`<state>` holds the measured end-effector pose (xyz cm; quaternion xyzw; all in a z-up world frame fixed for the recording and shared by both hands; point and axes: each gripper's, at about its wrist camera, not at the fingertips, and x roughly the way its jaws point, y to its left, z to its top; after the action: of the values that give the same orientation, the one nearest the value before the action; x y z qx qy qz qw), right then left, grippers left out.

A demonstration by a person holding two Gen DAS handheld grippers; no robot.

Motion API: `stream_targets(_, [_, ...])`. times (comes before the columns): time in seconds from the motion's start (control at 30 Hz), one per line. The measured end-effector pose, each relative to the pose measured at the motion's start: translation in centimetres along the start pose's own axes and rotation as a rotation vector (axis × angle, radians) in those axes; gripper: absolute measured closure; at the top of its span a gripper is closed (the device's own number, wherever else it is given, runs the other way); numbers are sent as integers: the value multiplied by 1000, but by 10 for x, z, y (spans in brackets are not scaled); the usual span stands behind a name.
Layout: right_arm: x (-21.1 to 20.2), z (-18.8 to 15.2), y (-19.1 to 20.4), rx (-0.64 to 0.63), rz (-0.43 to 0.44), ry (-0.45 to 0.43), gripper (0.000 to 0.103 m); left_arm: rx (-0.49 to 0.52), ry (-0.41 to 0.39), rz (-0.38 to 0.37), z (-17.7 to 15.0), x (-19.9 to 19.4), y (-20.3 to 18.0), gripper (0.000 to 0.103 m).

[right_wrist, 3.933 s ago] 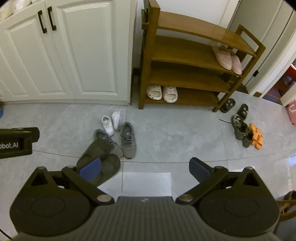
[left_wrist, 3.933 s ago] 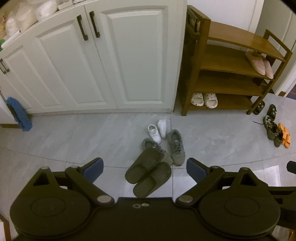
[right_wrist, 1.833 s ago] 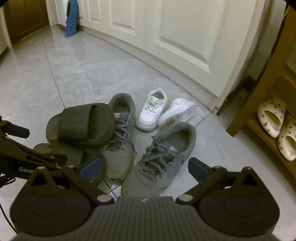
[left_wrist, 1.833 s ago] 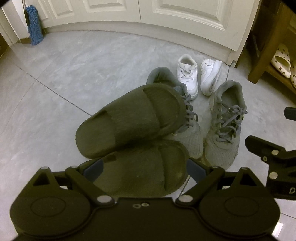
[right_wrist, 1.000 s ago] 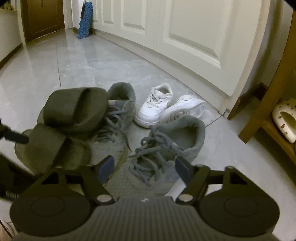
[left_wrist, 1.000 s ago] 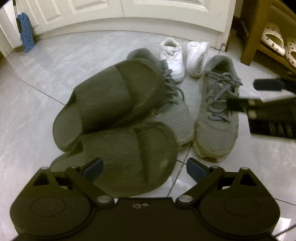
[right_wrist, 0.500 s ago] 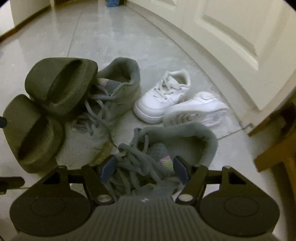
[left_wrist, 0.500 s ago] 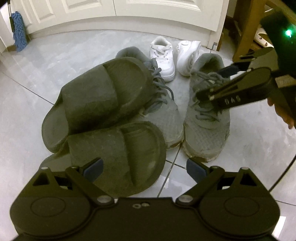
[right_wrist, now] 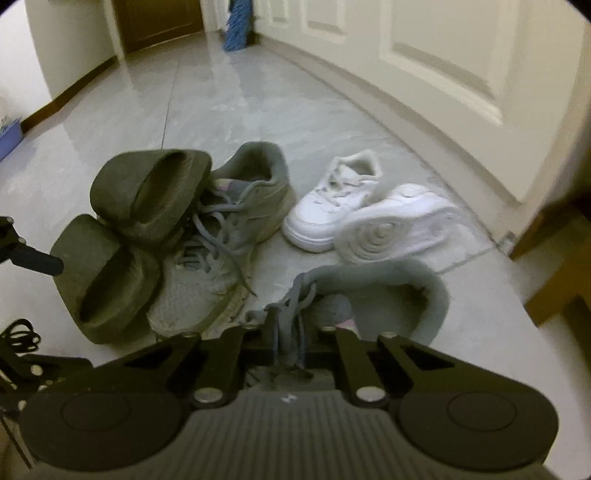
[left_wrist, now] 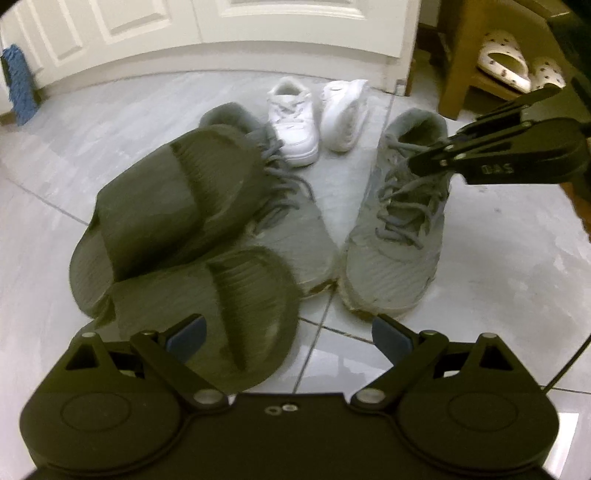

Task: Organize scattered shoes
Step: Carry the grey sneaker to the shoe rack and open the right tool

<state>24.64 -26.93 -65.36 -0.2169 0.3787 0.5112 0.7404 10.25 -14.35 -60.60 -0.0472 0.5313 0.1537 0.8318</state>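
My right gripper [right_wrist: 291,350] is shut, its jaws closing tight on the laces and tongue of the right grey sneaker [right_wrist: 406,291]. In the left wrist view it [left_wrist: 419,164] reaches in from the right over that sneaker [left_wrist: 399,229]. The other grey sneaker [left_wrist: 291,229] lies beside it, partly under an olive slipper [left_wrist: 177,192]. A second olive slipper [left_wrist: 229,295] lies nearest me, and my left gripper [left_wrist: 288,332] hangs open just over its toe. Two small white sneakers [left_wrist: 291,122] sit behind, one tipped on its side [right_wrist: 399,225].
White cabinet doors [left_wrist: 295,29] close off the back. A wooden shoe rack [left_wrist: 458,74] at the right holds spotted white slippers [left_wrist: 498,62]. A blue mop head [left_wrist: 18,85] leans at the far left. Grey floor tiles surround the shoes.
My right gripper dropped onto the right grey sneaker and its fingers went from wide apart to shut on the laces. The left gripper barely shifted.
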Motion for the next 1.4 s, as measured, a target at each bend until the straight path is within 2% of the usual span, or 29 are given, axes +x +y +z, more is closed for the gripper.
stream_targets(0.27, [-40, -35, -14, -15, -47, 70, 93, 70, -6, -53, 5, -2, -32, 6])
stream_targets(0.6, [-97, -85, -27, -76, -120, 217, 93, 122, -9, -116, 5, -3, -58, 6])
stream_targets(0.83, [-128, -110, -44, -89, -169, 320, 96, 131, 28, -238, 7, -4, -88, 6])
stream_targets(1.03, [-117, -127, -36, -75, -233, 353, 90, 195, 40, -214, 0, 0, -108, 6])
stream_targets(1.1, [-115, -128, -28, -45, -287, 339, 83, 196, 35, -196, -1, 0, -105, 6])
stream_targets(1.13, [-115, -127, -24, -26, -301, 336, 69, 188, 35, -186, -1, 1, -102, 6])
stream_targets(1.17, [-116, -125, -21, -9, -312, 337, 40, 172, 36, -174, 0, 2, -96, 6])
stream_targets(1.2, [-118, -121, -16, 16, -313, 325, 32, 157, 38, -165, 1, 4, -92, 6])
stream_targets(1.3, [-134, -109, 7, 41, -254, 205, 30, 107, 33, -127, 4, 5, -74, 6])
stream_targets(1.4, [-145, -92, 27, 79, -190, 45, 19, 52, 28, -84, 5, 5, -53, 6])
